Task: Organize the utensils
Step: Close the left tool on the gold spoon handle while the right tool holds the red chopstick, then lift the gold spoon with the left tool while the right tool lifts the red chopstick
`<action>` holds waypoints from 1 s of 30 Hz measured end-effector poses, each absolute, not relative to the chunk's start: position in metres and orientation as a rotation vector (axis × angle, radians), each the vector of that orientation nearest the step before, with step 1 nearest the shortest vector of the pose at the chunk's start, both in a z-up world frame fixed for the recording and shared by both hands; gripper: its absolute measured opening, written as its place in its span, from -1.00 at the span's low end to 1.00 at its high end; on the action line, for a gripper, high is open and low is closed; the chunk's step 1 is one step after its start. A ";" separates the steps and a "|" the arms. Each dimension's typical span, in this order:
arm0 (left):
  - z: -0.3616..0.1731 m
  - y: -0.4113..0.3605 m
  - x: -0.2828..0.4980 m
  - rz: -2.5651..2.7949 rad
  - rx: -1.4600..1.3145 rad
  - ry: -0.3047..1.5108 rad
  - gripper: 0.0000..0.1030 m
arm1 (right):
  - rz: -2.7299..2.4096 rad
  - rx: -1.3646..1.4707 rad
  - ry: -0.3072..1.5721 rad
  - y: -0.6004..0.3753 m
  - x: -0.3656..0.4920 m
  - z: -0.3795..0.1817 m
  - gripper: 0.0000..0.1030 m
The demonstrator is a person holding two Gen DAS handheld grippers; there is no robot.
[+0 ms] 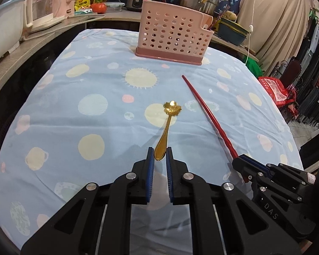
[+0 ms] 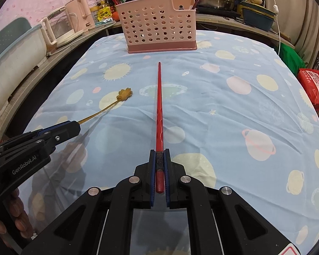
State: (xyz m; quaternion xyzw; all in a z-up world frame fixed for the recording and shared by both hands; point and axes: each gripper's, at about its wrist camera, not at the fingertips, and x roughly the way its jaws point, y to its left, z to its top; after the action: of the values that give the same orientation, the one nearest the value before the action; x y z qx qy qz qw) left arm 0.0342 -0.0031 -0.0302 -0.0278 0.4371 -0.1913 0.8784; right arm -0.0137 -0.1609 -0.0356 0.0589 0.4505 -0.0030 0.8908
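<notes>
My left gripper [image 1: 160,154] is clamped on the handle end of the gold metal spoon with a flower-shaped bowl [image 1: 167,125], which points forward over the blue planet-print tablecloth [image 1: 74,110]. My right gripper [image 2: 159,155] is clamped on the thick end of the long red chopstick [image 2: 159,106], its tip directed at the pink perforated plastic utensil basket [image 2: 157,27]. The basket stands upright at the far edge of the cloth, well apart from both utensils.

Both wrist views look forward, low over the tablecloth [image 1: 74,127], sharing the basket [image 2: 159,23].
</notes>
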 end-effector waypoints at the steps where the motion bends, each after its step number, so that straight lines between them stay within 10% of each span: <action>1: -0.028 -0.003 0.035 -0.397 -0.060 0.909 -0.79 | -0.006 0.124 0.933 -0.162 -0.014 -0.034 -0.87; 30: 0.023 0.013 0.041 -0.383 -0.077 0.786 -0.80 | 0.022 0.150 0.879 -0.165 -0.012 -0.008 -0.87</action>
State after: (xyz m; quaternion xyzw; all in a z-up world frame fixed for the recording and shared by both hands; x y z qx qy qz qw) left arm 0.0410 0.0129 0.0225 -0.0372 0.3804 -0.1852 0.9053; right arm -0.0120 -0.1650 -0.0076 0.0725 0.4249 0.0106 0.9023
